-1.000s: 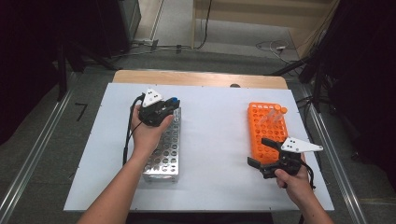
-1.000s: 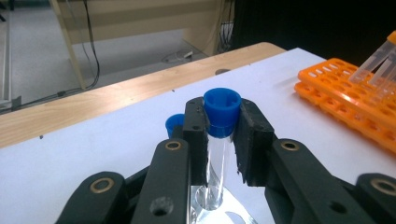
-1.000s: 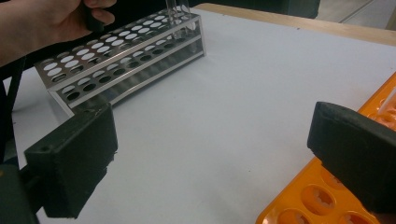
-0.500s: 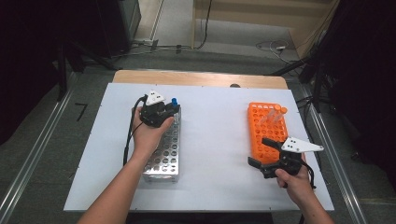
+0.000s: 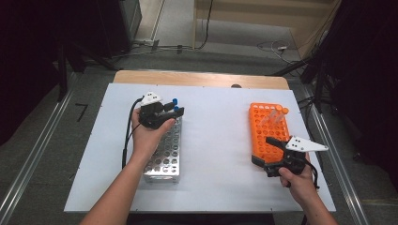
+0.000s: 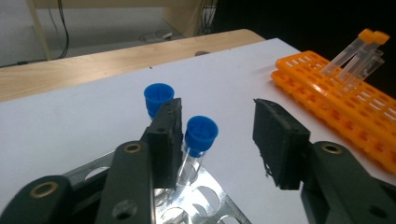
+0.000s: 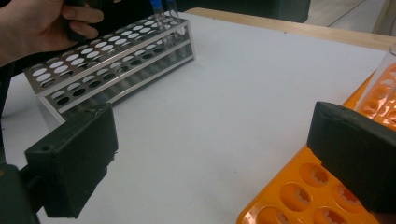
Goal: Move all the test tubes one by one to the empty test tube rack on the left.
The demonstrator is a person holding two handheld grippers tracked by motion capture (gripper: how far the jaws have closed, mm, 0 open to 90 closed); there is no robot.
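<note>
Left hand [image 5: 146, 136] reaches forward over the steel rack [image 5: 164, 150], holding the left gripper [image 6: 217, 140] level at its far end. Its jaws have just been opening and now stand apart around a blue-capped tube [image 6: 196, 144] seated in the rack, touching one pad. A second tube [image 6: 158, 99] is partly hidden behind that jaw. The right gripper [image 7: 210, 163] rests wide open at the orange rack [image 5: 267, 133], empty.

A white-topped desk [image 5: 211, 140] carries a perforated steel tube rack [image 5: 165, 154] at centre left and an orange plastic tube rack [image 5: 263, 131] at right.
</note>
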